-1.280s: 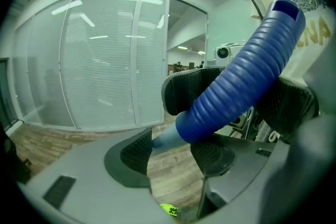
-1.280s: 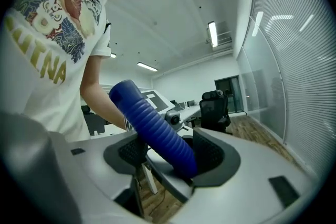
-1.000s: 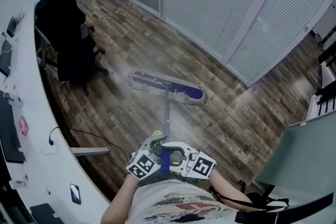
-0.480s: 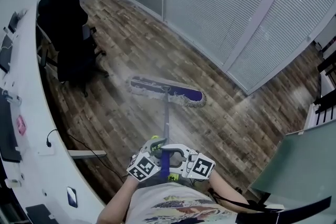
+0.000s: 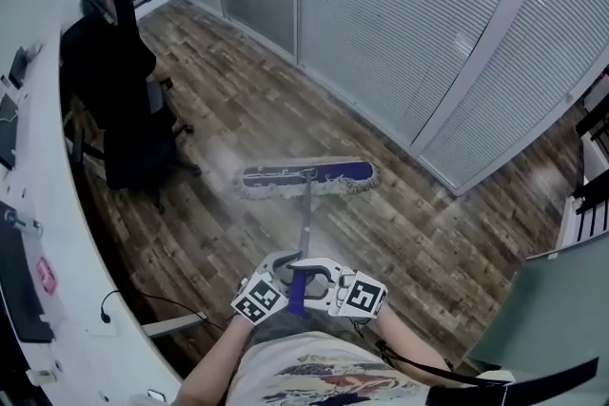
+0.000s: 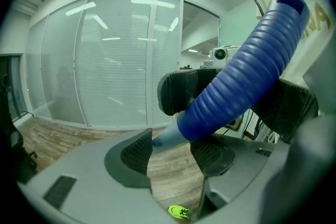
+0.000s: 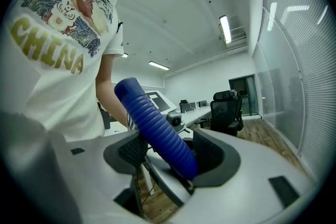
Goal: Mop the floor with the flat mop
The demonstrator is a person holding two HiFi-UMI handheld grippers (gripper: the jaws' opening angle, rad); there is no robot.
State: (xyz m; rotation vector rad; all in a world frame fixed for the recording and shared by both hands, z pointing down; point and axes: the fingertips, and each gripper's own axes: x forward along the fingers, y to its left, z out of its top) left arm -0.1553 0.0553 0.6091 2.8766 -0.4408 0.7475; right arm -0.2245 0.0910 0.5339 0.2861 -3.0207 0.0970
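The flat mop's blue, fringed head (image 5: 306, 177) lies level across the wood floor ahead of me. Its grey shaft (image 5: 305, 222) runs back to a ribbed blue grip (image 5: 298, 292) at my waist. My left gripper (image 5: 278, 273) and right gripper (image 5: 321, 279) face each other on that handle. In the left gripper view, the left gripper (image 6: 170, 148) closes on the grey shaft just below the blue grip (image 6: 247, 71). In the right gripper view, the right gripper (image 7: 173, 157) is clamped on the blue grip (image 7: 157, 131).
A black office chair (image 5: 128, 100) stands at the left beside a long white curved desk (image 5: 43, 233). Glass walls with blinds (image 5: 400, 14) close off the far side of the floor. A cable (image 5: 152, 299) trails on the floor by the desk. A green shoe (image 6: 179, 211) shows below.
The mop head has swung from a slant to lie level and slid a little to the right. Both grippers keep their hold on the handle while the whole view has shifted along the floor.
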